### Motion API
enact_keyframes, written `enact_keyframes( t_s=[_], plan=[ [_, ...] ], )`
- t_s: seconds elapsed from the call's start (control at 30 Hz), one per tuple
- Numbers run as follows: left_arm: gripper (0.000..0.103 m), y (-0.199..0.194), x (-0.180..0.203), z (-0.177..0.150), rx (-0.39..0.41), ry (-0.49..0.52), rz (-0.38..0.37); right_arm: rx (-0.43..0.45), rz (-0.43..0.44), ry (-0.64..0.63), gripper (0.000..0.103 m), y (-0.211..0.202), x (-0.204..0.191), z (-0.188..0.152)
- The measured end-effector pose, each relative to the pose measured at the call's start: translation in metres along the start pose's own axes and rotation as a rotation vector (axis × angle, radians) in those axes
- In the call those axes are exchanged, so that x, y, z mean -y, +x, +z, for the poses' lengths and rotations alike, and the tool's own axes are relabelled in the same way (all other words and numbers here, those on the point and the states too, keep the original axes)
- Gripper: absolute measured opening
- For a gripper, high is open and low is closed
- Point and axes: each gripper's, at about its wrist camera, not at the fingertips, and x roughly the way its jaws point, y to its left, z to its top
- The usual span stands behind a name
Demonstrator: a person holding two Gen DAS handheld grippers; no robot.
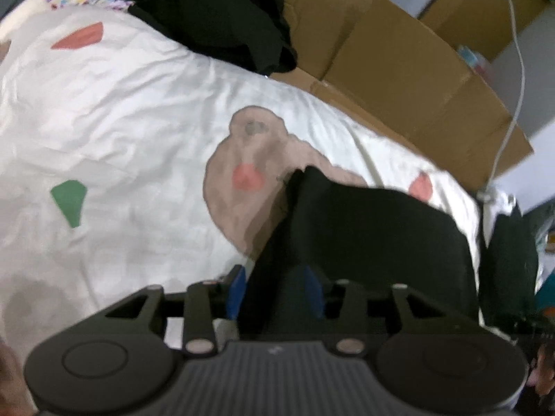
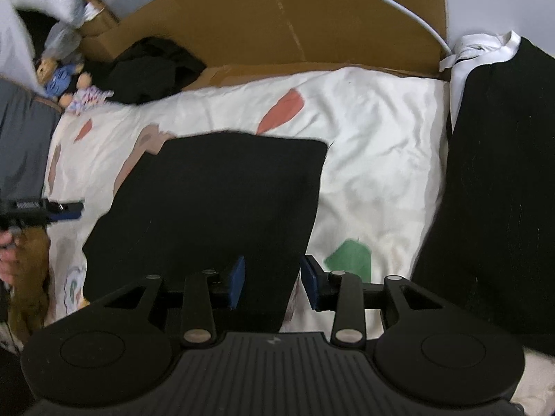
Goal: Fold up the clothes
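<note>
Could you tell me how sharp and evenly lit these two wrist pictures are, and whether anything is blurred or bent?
Left wrist view: soft and smeared throughout, the bedspread print and black cloth edges fuzzy, light flat, no glare. Right wrist view: sharper in the middle, folded black cloth crisp-edged, but the dolls and upper left corner streaked; the fisheye bows the cardboard edge in both.

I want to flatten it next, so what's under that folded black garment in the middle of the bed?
The folded black garment lies on the white printed bedcover. Around its edges a brownish print and red shapes show. Whatever lies beneath its middle is covered, so I cannot tell.
</note>
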Motion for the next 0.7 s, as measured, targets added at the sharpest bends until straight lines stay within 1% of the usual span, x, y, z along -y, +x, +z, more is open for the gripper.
enact_keyframes(
  t_s=[0.07, 0.17, 0.23, 0.4, 0.47, 0.5, 0.57, 0.67, 0.7],
  plan=[
    [0.043, -0.004, 0.001, -0.011, -0.027, 0.013, 0.015, -0.011, -0.012, -0.014, 0.040, -0.003, -0.005, -0.009],
    [0.044, -0.005, 0.002, -0.028, -0.058, 0.018, 0.015, -0.031, -0.010, -0.030, 0.040, -0.007, -0.009, -0.023],
    [0.047, -0.002, 0.003, -0.039, -0.076, 0.019, 0.015, -0.052, -0.004, -0.035, 0.040, -0.008, -0.010, -0.032],
    [0.048, 0.011, 0.006, -0.060, -0.125, 0.020, 0.021, -0.108, 0.010, -0.088, 0.040, -0.002, -0.015, -0.053],
    [0.049, 0.016, 0.006, -0.065, -0.139, 0.020, 0.029, -0.127, 0.006, -0.113, 0.040, 0.002, -0.018, -0.058],
    [0.054, 0.019, 0.006, -0.067, -0.142, 0.020, 0.035, -0.134, 0.003, -0.124, 0.040, 0.005, -0.020, -0.061],
    [0.058, 0.024, 0.005, -0.070, -0.144, 0.019, 0.048, -0.150, -0.004, -0.144, 0.040, 0.011, -0.022, -0.065],
    [0.058, 0.033, 0.002, -0.074, -0.155, 0.007, 0.037, -0.158, -0.022, -0.160, 0.038, 0.017, -0.024, -0.068],
    [0.060, 0.036, 0.001, -0.074, -0.155, -0.004, 0.028, -0.157, -0.028, -0.170, 0.035, 0.019, -0.024, -0.069]
  ],
)
